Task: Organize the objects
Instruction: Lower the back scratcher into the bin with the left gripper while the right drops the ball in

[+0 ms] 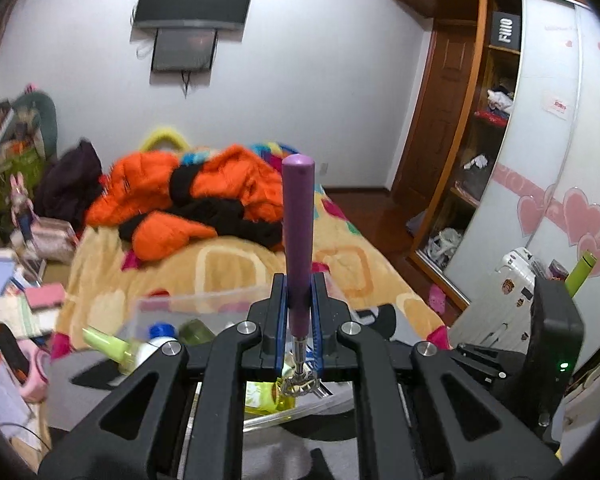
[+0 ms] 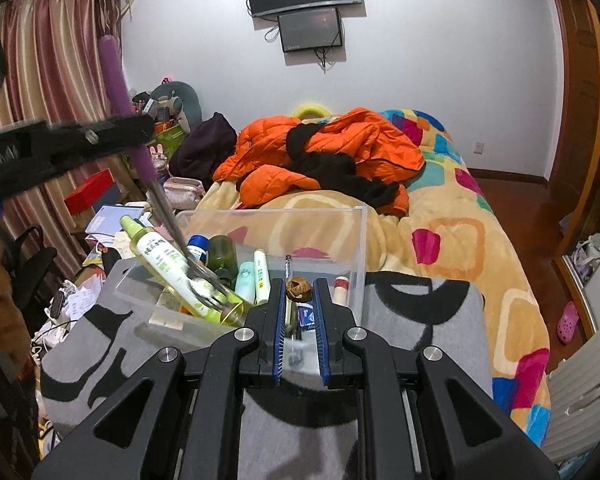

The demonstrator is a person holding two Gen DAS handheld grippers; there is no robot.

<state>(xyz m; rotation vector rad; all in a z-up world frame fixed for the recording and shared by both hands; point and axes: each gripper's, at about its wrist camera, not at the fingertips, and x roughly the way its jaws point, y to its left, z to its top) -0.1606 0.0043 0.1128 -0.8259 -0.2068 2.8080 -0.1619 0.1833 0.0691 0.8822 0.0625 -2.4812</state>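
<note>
A: What was the left hand-held gripper (image 1: 299, 312) holding?

B: It was clenched on the purple handle of a long-handled tool (image 1: 297, 216), near where the handle met the thin metal stem. The handle stood upright between the pads, and the pronged metal head hung over the clear plastic bin (image 2: 356, 236).

A: How would it handle?

B: Stiff and light, I judged, though the smooth handle might slip or swing, so a hold low on the handle looked sensible.

A: And the bin?

B: It sat on a grey blanket (image 2: 412, 312) at the foot edge of the bed (image 2: 460, 216), with a yellow-green spray bottle (image 2: 160, 260) leaning against its left wall.

A: The right hand-held gripper (image 2: 299, 304)?

B: Closed on nothing, at the bin's near wall.
</note>
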